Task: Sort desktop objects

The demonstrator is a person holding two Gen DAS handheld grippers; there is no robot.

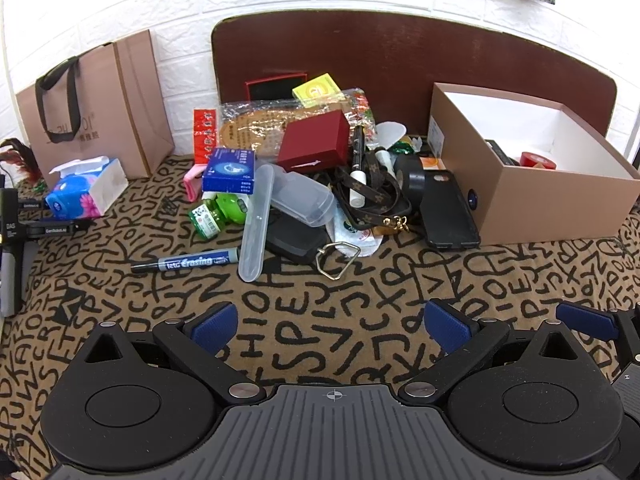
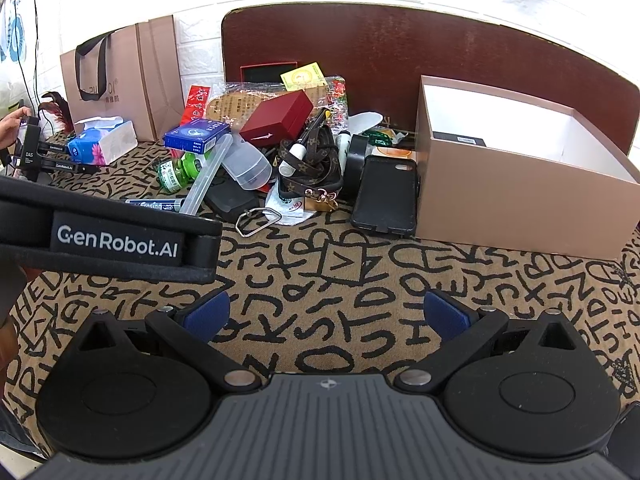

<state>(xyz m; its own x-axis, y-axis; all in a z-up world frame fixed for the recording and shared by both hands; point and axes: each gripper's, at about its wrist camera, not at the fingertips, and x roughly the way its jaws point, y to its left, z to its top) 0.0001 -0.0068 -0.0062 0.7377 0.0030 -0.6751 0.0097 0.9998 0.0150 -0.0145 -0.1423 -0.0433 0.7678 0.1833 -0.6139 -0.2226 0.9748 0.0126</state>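
A heap of small objects lies at the back of the lettered cloth: a red box (image 1: pixel 314 145), a blue box (image 1: pixel 229 171), a green bottle (image 1: pixel 206 217), a clear plastic case (image 1: pixel 256 222), a marker (image 1: pixel 188 261), a brown strap (image 1: pixel 374 190) and a black phone case (image 1: pixel 450 210). To their right stands an open tan box (image 1: pixel 536 184) holding a red tape roll (image 1: pixel 538 160). My left gripper (image 1: pixel 330 326) hovers open over bare cloth in front of the heap. My right gripper (image 2: pixel 326 314) is open too, nothing between its fingers, with the phone case (image 2: pixel 386 196) and tan box (image 2: pixel 516 184) ahead.
A tan paper bag (image 1: pixel 100 108) stands against the white wall at the back left, a tissue pack (image 1: pixel 86 192) in front of it. A brown board (image 1: pixel 400 64) leans behind the heap. The left gripper's body (image 2: pixel 112 236) crosses the right wrist view's left side.
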